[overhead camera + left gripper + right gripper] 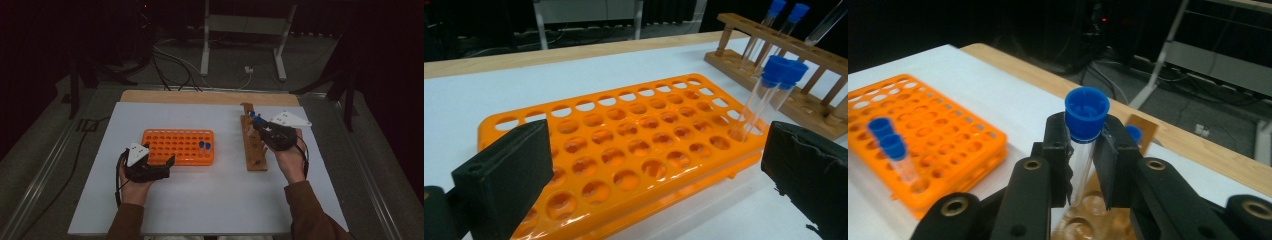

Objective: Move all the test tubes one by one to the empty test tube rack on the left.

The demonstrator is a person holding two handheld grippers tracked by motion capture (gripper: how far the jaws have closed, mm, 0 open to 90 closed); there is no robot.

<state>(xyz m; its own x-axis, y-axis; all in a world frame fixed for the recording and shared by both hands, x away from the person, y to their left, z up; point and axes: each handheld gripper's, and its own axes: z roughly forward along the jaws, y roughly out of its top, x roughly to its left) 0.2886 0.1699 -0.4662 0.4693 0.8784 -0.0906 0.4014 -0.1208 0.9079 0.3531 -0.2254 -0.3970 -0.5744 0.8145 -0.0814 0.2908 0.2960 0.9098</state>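
An orange tube rack (175, 146) (624, 145) (923, 135) lies on the white table, with two blue-capped tubes (204, 146) (769, 95) (890, 145) standing at its right end. My left gripper (160, 165) (654, 170) rests at the rack's near left corner, open, its jaws straddling the rack's edge without pressing it. A wooden tube rack (254, 142) (789, 65) stands to the right. My right gripper (260, 125) (1083, 160) is above the wooden rack, shut on a clear blue-capped tube (1085, 130) held upright. More capped tubes (796, 12) stand in the wooden rack.
The white table top (210, 200) has free room in front of both racks. A wooden strip (200, 96) runs along the far edge. Beyond it are cables and a metal stand (240, 30) on the floor.
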